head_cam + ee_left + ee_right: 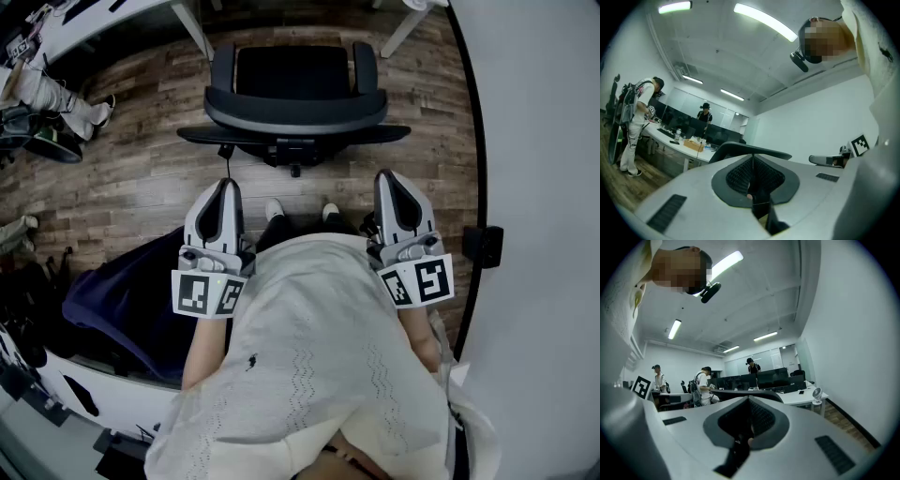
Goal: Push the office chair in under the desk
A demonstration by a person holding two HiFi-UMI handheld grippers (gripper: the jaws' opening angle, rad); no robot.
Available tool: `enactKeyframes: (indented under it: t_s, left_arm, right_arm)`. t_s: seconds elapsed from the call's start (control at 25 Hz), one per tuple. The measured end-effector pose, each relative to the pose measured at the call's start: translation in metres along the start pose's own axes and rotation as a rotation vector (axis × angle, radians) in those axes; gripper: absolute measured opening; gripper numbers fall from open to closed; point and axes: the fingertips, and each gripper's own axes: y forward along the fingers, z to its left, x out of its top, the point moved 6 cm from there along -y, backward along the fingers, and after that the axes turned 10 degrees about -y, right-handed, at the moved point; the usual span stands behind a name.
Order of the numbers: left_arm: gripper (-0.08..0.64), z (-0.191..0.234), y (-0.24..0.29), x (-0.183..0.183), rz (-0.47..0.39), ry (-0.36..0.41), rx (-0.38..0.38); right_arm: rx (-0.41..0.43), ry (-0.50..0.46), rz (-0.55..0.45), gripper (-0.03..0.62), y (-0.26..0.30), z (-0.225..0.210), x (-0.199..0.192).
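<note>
The left claw and the right claw were both fully closed on nothing, well apart from the office chair. The chair stood on the wooden floor with its back toward the person, between the white desk legs. An off-centre push by these narrow tips could probably swivel the chair and drive an armrest against a leg.

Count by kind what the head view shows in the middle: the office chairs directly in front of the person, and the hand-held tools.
Office chair: 1
Tools: 2 (left tool, right tool)
Total: 3
</note>
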Motion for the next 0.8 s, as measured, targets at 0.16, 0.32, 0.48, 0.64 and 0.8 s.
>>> enactKeyframes:
  t_s: [0.16, 0.32, 0.48, 0.64, 0.8]
  left_arm:
    - [0.017, -0.019, 0.006, -0.005, -0.071, -0.039, 0.094]
    - [0.017, -0.047, 0.002, -0.016, -0.096, -0.038, 0.156]
    - [0.017, -0.068, -0.004, -0.034, -0.044, -0.012, 0.115]
    - [0.017, -0.073, -0.013, -0.046, 0.019, -0.001, 0.043]
    - [0.017, -0.066, -0.024, -0.051, 0.051, -0.021, -0.004]
  right_arm:
    - [0.034, -0.026, -0.001, 0.000, -0.013, -0.035, 0.001]
    - [0.055, -0.014, 0.021, 0.000, -0.030, -0.065, -0.005]
    - [0.064, 0.042, 0.015, 0.000, -0.035, -0.067, -0.012]
    - [0.079, 0.065, 0.018, 0.000, -0.035, -0.044, -0.018]
    - [0.099, 0.060, 0.043, 0.000, -0.037, -0.012, -0.026]
